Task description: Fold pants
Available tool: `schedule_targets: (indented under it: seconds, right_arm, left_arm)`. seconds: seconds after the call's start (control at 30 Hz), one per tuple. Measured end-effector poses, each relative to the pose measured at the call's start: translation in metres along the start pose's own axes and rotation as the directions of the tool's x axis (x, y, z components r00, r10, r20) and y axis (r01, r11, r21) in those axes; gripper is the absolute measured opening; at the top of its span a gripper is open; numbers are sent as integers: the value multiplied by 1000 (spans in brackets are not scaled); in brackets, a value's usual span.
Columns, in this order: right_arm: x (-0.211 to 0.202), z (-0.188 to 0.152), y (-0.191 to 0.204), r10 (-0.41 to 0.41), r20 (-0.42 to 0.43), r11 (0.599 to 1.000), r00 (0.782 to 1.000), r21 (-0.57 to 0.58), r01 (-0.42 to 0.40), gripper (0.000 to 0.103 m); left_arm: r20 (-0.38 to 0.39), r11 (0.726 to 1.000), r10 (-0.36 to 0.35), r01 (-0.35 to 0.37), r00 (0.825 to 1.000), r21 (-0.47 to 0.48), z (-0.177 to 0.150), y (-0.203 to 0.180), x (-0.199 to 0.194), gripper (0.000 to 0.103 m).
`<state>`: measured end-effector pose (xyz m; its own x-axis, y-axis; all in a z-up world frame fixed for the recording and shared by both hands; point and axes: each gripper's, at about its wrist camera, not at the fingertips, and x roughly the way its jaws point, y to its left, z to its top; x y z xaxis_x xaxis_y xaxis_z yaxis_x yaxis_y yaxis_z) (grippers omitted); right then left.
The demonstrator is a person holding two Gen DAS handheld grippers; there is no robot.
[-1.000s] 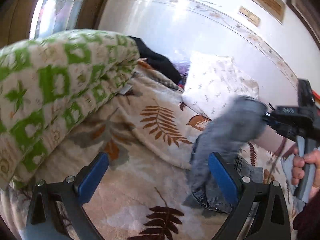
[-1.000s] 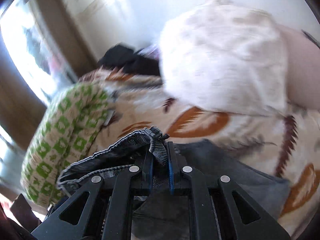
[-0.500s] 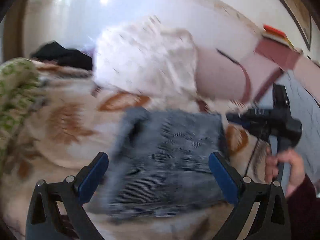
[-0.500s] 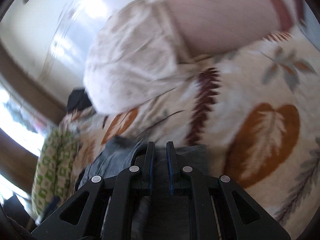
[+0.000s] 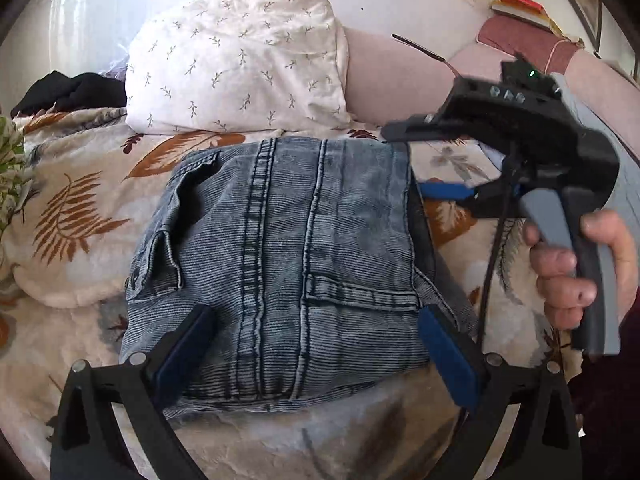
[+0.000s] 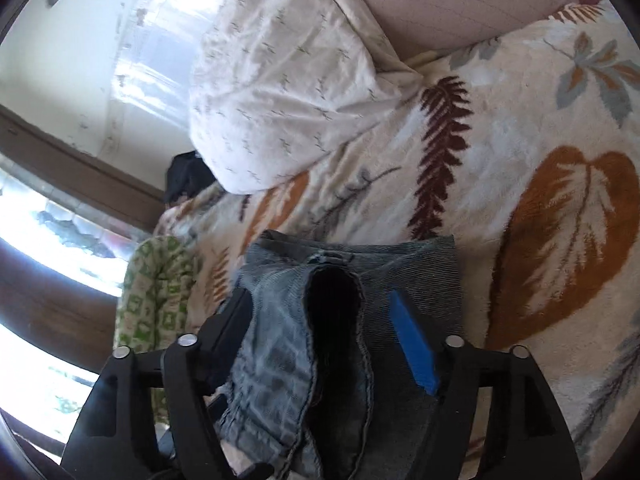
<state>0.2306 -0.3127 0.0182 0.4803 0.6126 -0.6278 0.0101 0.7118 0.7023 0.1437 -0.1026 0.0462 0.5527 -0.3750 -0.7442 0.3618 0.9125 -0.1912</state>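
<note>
The blue denim pants (image 5: 288, 264) lie folded into a compact rectangle on the leaf-print blanket (image 5: 80, 216). My left gripper (image 5: 312, 344) is open, its blue pads wide apart above the near edge of the fold, holding nothing. My right gripper (image 5: 436, 190) is at the fold's right edge in the left wrist view, held by a hand. In the right wrist view the right gripper (image 6: 324, 320) is open, with the pants' hem (image 6: 332, 292) lying loose between its spread fingers.
A white patterned pillow (image 5: 240, 60) and a pink cushion (image 5: 396, 80) lie behind the pants. A green and white quilt (image 6: 156, 280) is bundled at the left. Dark clothing (image 5: 68, 88) lies far left. Books (image 5: 520, 4) sit at the top right.
The right gripper carried the pants over into a fold, laid them flat and opened. The left gripper swung right to face the folded pants.
</note>
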Motion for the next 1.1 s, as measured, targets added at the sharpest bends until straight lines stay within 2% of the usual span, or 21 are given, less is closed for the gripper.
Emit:
schedule_targets:
  seconds: [0.13,0.2,0.23,0.3,0.37,0.43,0.5,0.6,0.67,0.73,0.8,0.83,0.9,0.97,1.07,1.1]
  right_arm:
    - [25,-9,-3,28,-52,1000,998,11,-28,73]
    - [37,-14,3,43,-65,999,997,-25,-45,44]
    - [40,-15,5,48,-72,998,996,-37,-50,26]
    - [38,-16,11,-7,-67,997,998,-71,3,15]
    - [27,-15,10,-25,-29,998,999,-63,23,12]
    - [12,-11,4,-50,36,997,998,-63,53,12]
    - [9,-5,-4,-41,25,998,999,-46,43,12]
    - [15,-6,-11,-86,5,994,996,-71,87,15]
    - [23,-10,-18,-101,-44,994,994,-55,98,23]
    - [18,-13,-20,-77,-59,997,995,-22,75,29]
    - [1,-17,-16,-57,-29,998,998,-19,56,50]
    - [-14,-21,-10,-46,3,998,999,-34,46,59]
    - [-35,-29,-1,-6,41,998,999,-60,9,60]
    - [-56,-45,8,56,44,996,997,-68,-53,60]
    - [-69,-71,14,77,41,995,996,-63,-74,62]
    - [-67,-78,14,82,30,995,996,-57,-80,62]
  left_arm:
    - [1,1000,-15,15,1000,11,0,-2,2,101]
    - [3,1000,-27,27,1000,14,0,-3,2,101]
    - [3,999,-38,38,999,16,0,-3,2,101]
    - [3,998,-67,67,998,9,2,-3,2,101]
    - [4,996,-94,94,996,-5,6,-3,7,101]
    - [0,995,-96,96,995,5,7,-9,14,101]
    - [-8,996,-86,86,996,24,9,-16,19,101]
    - [-26,993,-116,117,993,21,11,-11,9,101]
    - [-34,993,-114,115,993,12,10,1,-8,101]
    - [-2,995,-97,97,995,30,9,16,-36,102]
    - [36,996,-69,67,997,57,7,30,-59,102]
    - [53,997,-28,24,998,73,5,39,-68,102]
    - [65,996,45,-50,997,80,1,60,-73,102]
    - [38,995,77,-79,996,58,-3,82,-64,102]
    - [-41,997,83,-82,996,11,-11,106,-41,102]
    - [-43,997,71,-71,997,-1,-13,112,-37,102]
